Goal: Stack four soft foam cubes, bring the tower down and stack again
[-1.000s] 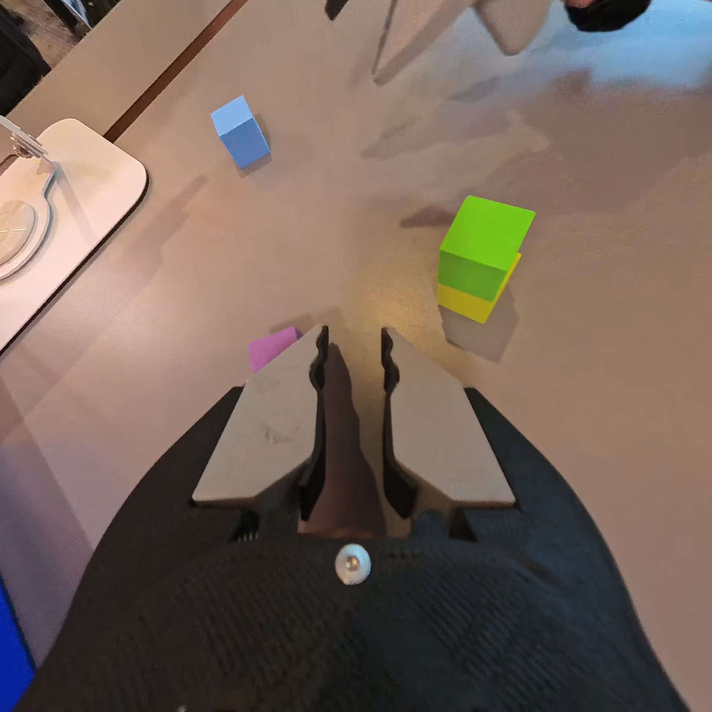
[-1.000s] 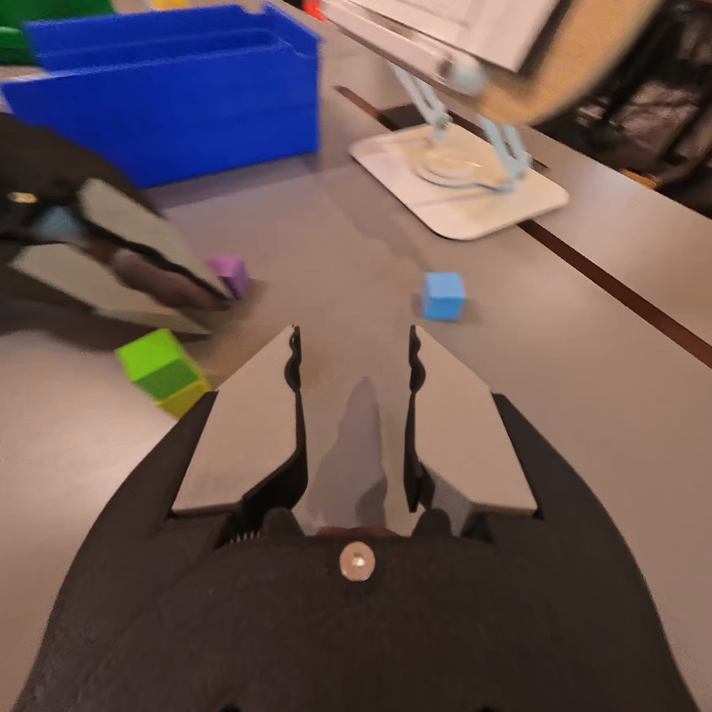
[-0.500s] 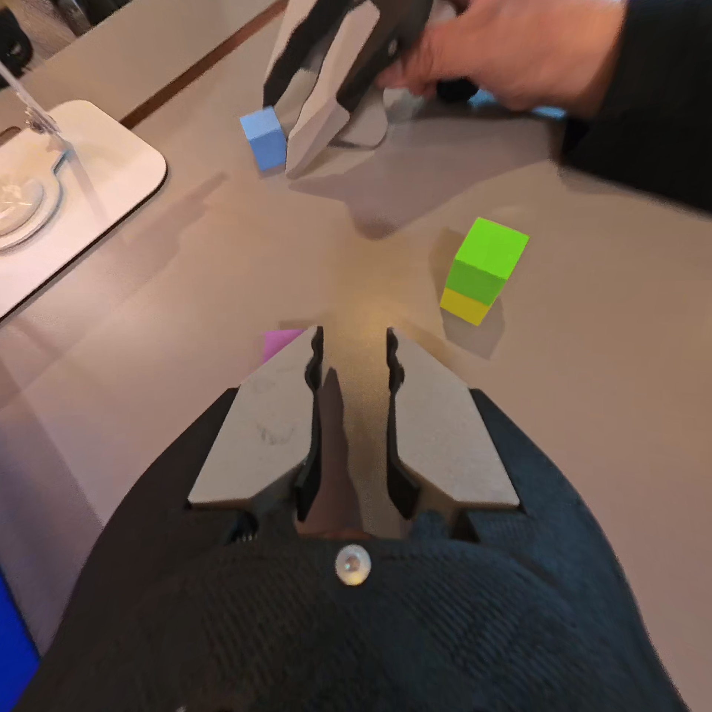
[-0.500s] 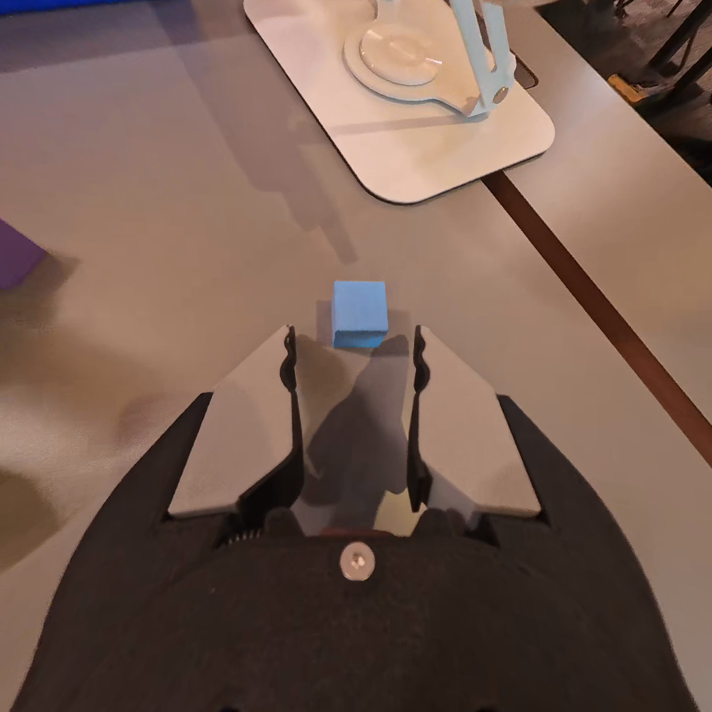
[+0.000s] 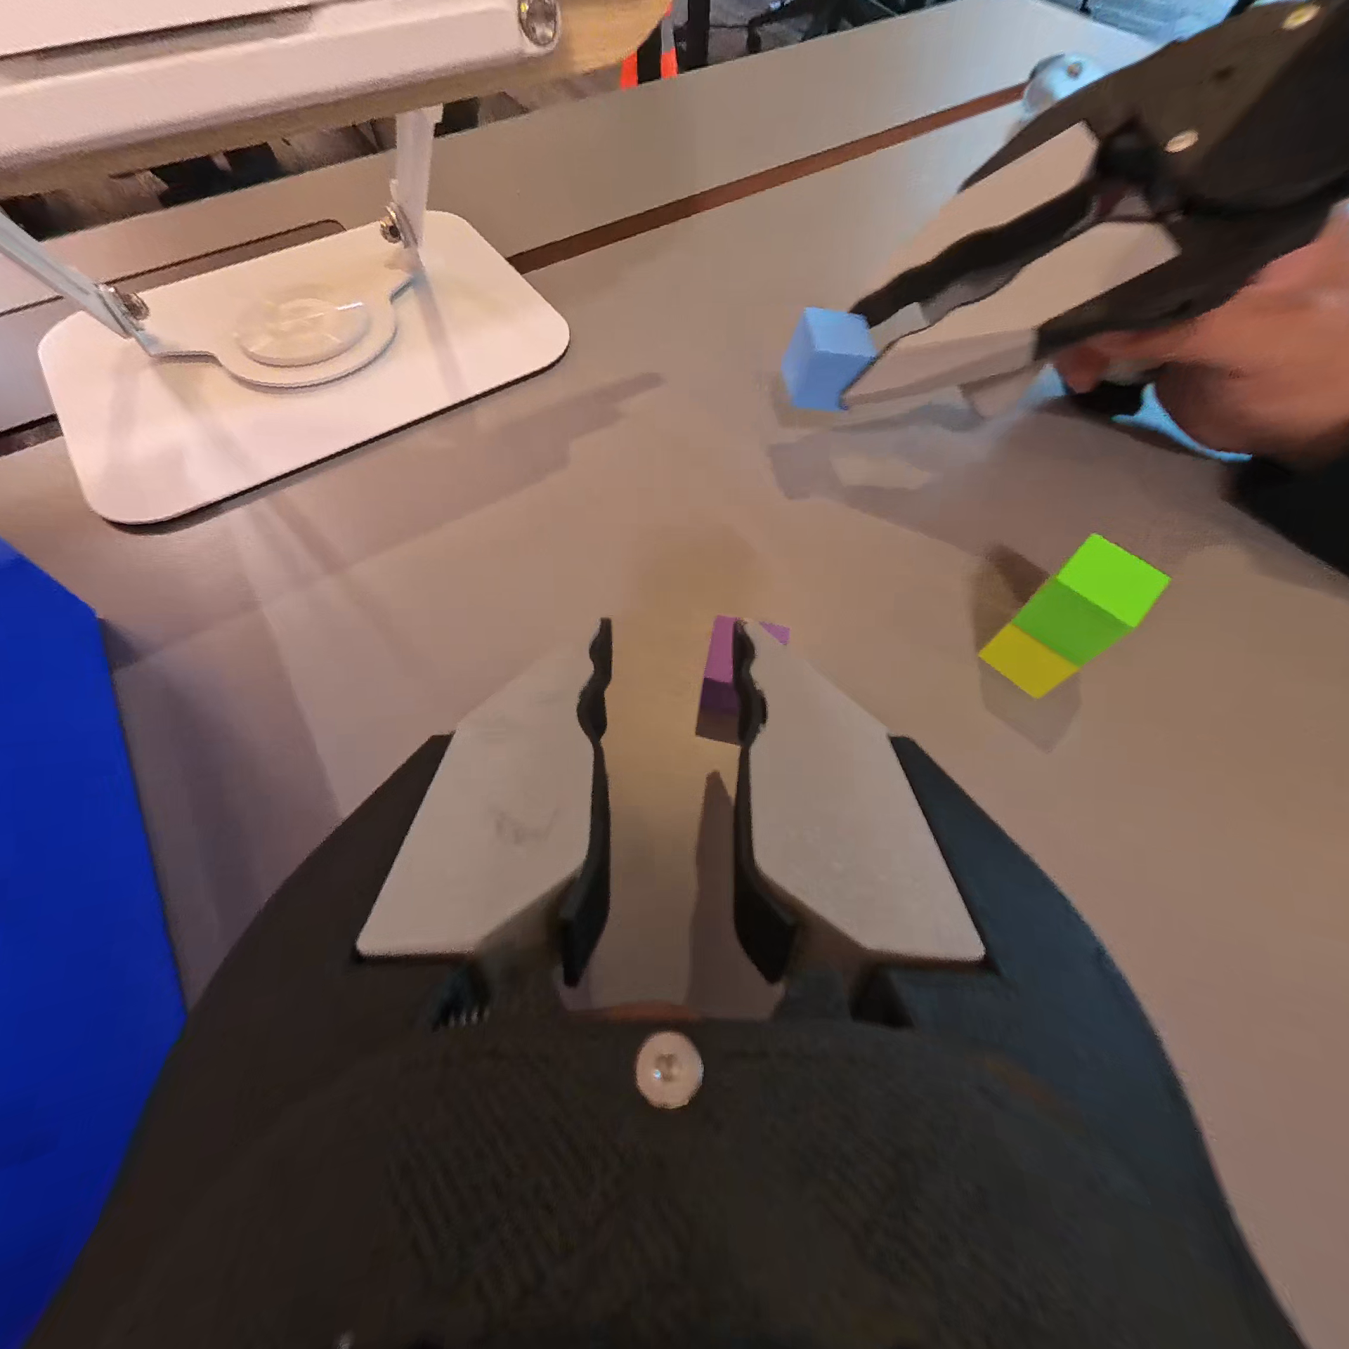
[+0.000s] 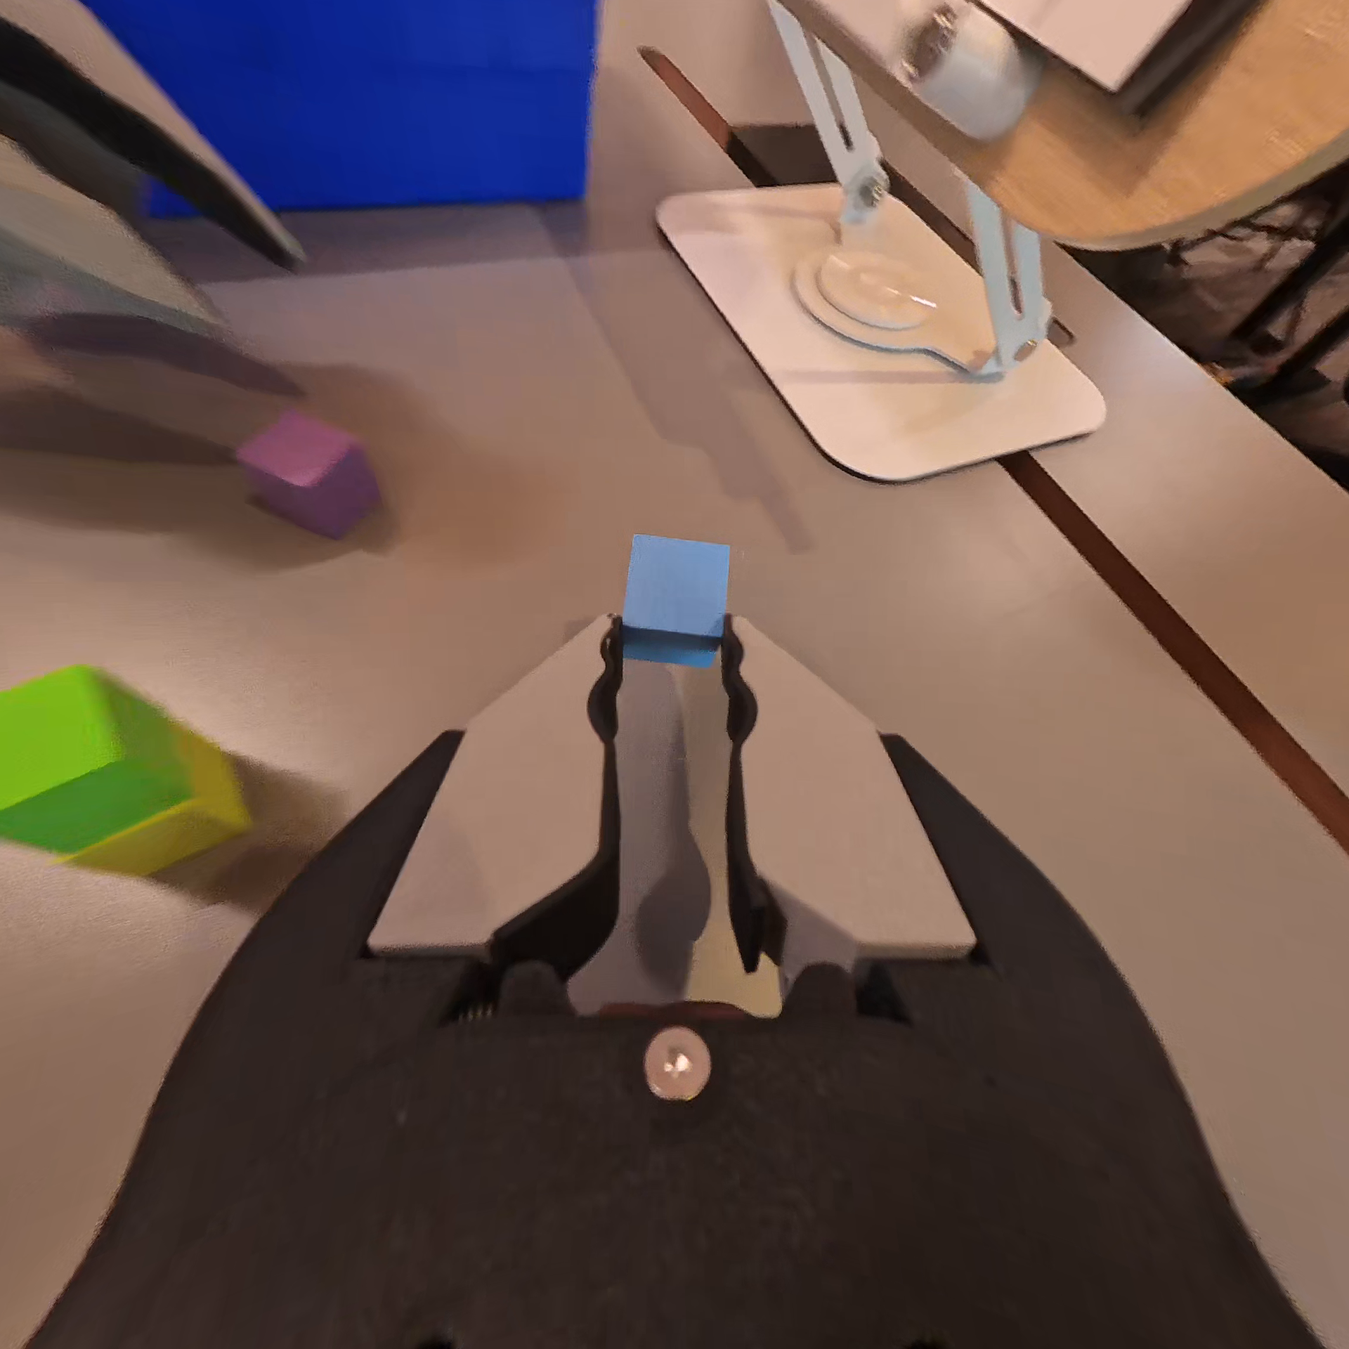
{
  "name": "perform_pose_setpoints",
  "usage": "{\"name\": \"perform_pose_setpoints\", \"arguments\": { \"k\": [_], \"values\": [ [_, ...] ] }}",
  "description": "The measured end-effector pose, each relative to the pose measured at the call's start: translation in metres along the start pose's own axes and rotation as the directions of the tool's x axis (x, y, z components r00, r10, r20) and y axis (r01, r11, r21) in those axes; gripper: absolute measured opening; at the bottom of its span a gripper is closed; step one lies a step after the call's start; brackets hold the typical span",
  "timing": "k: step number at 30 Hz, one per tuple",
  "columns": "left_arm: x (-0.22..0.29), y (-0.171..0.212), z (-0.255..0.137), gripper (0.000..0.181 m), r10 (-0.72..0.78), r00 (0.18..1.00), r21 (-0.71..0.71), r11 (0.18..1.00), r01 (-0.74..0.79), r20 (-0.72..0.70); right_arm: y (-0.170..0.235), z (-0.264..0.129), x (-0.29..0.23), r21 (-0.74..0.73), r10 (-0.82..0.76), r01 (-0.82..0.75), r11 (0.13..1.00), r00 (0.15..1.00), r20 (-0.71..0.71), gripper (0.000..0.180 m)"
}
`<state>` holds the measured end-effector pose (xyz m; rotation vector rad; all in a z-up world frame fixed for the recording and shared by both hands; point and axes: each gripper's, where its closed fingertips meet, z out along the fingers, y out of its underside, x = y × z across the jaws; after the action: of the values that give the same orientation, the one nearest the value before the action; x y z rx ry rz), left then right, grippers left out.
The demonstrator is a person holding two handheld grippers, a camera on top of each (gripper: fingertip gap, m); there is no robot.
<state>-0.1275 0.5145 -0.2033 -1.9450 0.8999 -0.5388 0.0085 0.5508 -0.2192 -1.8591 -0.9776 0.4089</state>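
Left gripper is hanging over the table with its jaws apart and gripping nothing — the purple cube is lying just under its right fingertip. A green cube is sitting on a yellow cube toward the table's right edge, near a white stand and blue bin.

Right gripper is pinching the blue cube between its fingertips — the jaws are closed against its sides.

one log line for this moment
right tongs: shut on blue foam cube | left tongs: open by purple foam cube | green foam cube on yellow foam cube
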Motion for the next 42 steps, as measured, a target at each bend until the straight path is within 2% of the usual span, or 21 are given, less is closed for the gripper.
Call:
{"name": "perform_pose_setpoints", "arguments": {
  "k": [3, 6, 11, 14, 17, 22, 32, 42],
  "values": [
    [-0.003, 0.010, 0.006, 0.031, 0.024, 1.000, -0.043, 0.999, -0.023, 0.020, -0.011, -0.016, -0.035, 0.079, 0.013, -0.025, 0.997, 0.989, 0.146, 0.024],
    [-0.007, 0.016, 0.009, 0.031, 0.037, 0.999, -0.069, 0.997, -0.034, 0.035, -0.014, -0.034, -0.052, 0.091, -0.011, -0.008, 0.996, 0.980, 0.198, 0.024],
    [-0.010, 0.020, 0.012, 0.031, 0.037, 0.998, -0.079, 0.996, -0.033, 0.048, -0.025, -0.080, -0.056, 0.212, 0.078, -0.113, 0.971, 0.983, 0.168, 0.024],
    [-0.009, 0.021, 0.014, 0.031, 0.057, 0.997, -0.089, 0.995, -0.052, 0.058, -0.019, -0.094, -0.051, 0.219, 0.126, -0.137, 0.966, 0.990, 0.067, 0.024],
    [-0.008, 0.019, 0.016, 0.028, 0.077, 0.994, -0.074, 0.995, -0.071, 0.082, -0.026, -0.095, -0.060, 0.195, 0.085, -0.090, 0.977, 0.996, 0.031, 0.024],
    [-0.004, 0.021, 0.013, 0.027, 0.063, 0.994, -0.062, 0.996, -0.057, 0.087, -0.047, -0.092, -0.081, 0.211, 0.053, -0.066, 0.975, 0.996, 0.066, 0.024],
    [-0.012, 0.028, 0.008, 0.031, 0.065, 0.990, -0.078, 0.995, -0.056, 0.122, -0.043, -0.084, -0.086, 0.165, 0.037, -0.047, 0.985, 0.997, 0.062, 0.024],
    [-0.003, 0.034, 0.013, 0.032, 0.173, 0.976, -0.133, 0.979, -0.156, 0.129, -0.036, -0.083, -0.100, 0.124, -0.032, 0.018, 0.992, 0.994, 0.108, 0.024]
  ]
}}
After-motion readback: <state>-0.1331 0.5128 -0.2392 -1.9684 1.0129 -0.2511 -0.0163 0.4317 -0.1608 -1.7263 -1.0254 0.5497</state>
